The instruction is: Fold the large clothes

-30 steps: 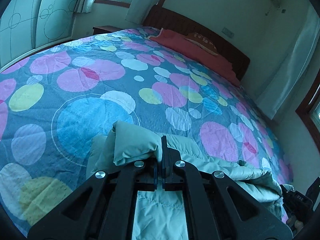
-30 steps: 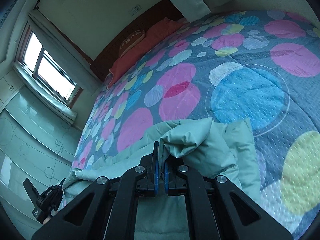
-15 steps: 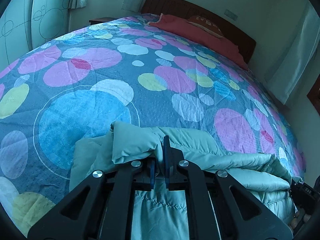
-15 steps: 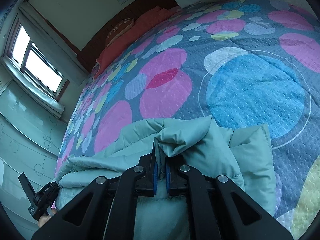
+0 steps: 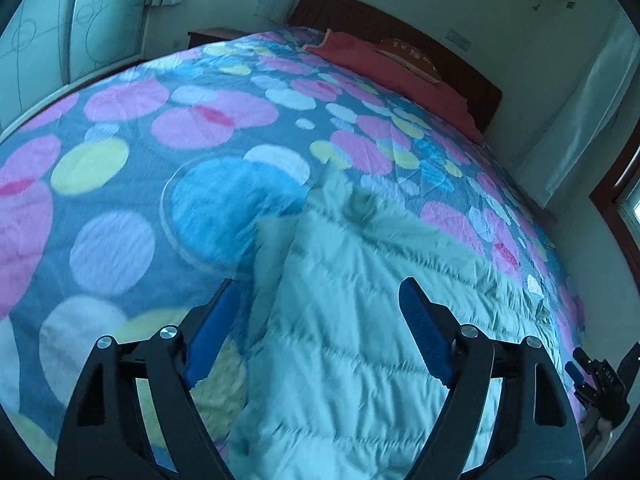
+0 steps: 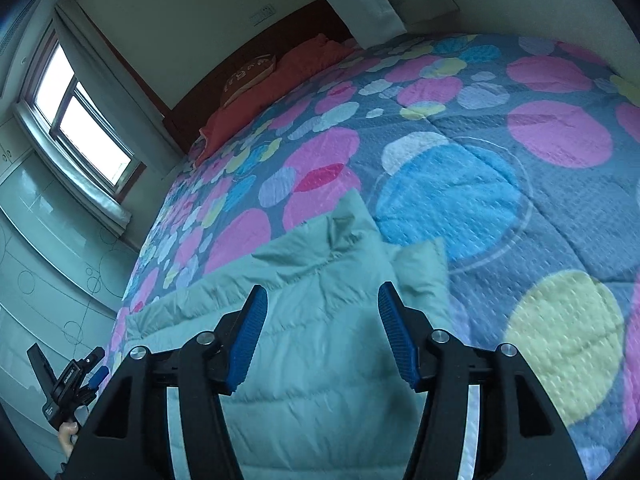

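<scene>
A mint-green quilted jacket (image 5: 360,312) lies spread on the bed, its folded edge resting flat on the spotted cover. In the left wrist view my left gripper (image 5: 318,282) hovers over the jacket's left part. Its jaws are opening wide and the blue pads (image 5: 216,328) touch no cloth. In the right wrist view the jacket (image 6: 320,360) fills the lower middle. My right gripper (image 6: 322,286) hangs above it, jaws opening, with nothing pinched between them. Each view catches the other gripper far off at a lower corner.
The bed cover (image 5: 224,200) is blue-grey with large pink, blue and yellow circles. Red pillows (image 5: 384,60) lie against a dark wooden headboard (image 6: 256,56). A window (image 6: 84,120), a pale wardrobe (image 6: 36,264) and a curtain (image 5: 588,128) ring the bed.
Both grippers were shut on the jacket's bunched edge. They have now let go and drawn back, and the edge has dropped flat onto the jacket.
</scene>
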`<action>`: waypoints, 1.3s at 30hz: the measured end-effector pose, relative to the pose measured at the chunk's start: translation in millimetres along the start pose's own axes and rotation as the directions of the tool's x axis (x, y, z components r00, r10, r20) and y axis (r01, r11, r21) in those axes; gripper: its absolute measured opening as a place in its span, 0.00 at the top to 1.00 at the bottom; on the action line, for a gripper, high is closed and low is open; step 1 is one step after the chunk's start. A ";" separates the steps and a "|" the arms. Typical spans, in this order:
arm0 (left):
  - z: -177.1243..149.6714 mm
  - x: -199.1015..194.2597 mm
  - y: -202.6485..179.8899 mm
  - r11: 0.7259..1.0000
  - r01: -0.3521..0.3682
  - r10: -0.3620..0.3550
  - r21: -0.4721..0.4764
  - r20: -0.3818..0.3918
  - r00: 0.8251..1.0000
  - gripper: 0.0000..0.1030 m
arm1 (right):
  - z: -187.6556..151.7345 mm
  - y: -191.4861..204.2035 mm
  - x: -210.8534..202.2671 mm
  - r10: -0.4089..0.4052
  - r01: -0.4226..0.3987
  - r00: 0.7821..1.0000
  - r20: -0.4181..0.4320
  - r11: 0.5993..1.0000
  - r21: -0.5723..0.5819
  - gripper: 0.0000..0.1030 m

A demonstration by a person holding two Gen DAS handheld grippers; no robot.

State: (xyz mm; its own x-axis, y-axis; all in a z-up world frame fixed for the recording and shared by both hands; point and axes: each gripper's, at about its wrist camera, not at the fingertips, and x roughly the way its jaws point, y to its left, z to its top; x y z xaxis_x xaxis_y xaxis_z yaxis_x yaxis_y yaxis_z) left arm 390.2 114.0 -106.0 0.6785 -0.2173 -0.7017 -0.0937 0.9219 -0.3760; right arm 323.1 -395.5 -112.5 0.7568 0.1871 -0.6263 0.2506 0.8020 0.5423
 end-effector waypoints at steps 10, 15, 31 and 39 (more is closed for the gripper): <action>-66.1 -7.8 44.8 0.987 0.028 -0.043 -0.161 -0.088 0.995 0.12 | -73.7 -49.7 -25.6 -0.014 0.028 0.995 -0.096 0.989 0.144 0.44; -69.6 -2.5 29.3 0.985 0.053 -0.069 -0.165 -0.091 0.993 0.67 | -88.6 -45.5 -14.6 0.021 -0.003 0.995 -0.097 0.983 0.183 0.52; -103.3 -59.6 32.6 0.984 0.077 -0.090 -0.161 -0.076 0.993 0.88 | -120.5 -37.5 -65.2 0.054 -0.042 0.995 -0.080 0.989 0.143 0.86; -139.1 -101.0 47.2 0.982 0.093 -0.109 -0.165 -0.093 0.990 0.88 | -150.9 -49.3 -99.1 0.060 -0.042 0.992 -0.113 0.987 0.154 0.86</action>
State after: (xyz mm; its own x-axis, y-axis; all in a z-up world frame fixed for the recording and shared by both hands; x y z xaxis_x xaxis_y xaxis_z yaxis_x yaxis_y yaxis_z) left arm 215.9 134.9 -137.0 0.6141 -0.3455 -0.7096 -0.1491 0.8321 -0.5342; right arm 144.6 -367.9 -161.7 0.6970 0.2976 -0.6524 0.3085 0.6968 0.6475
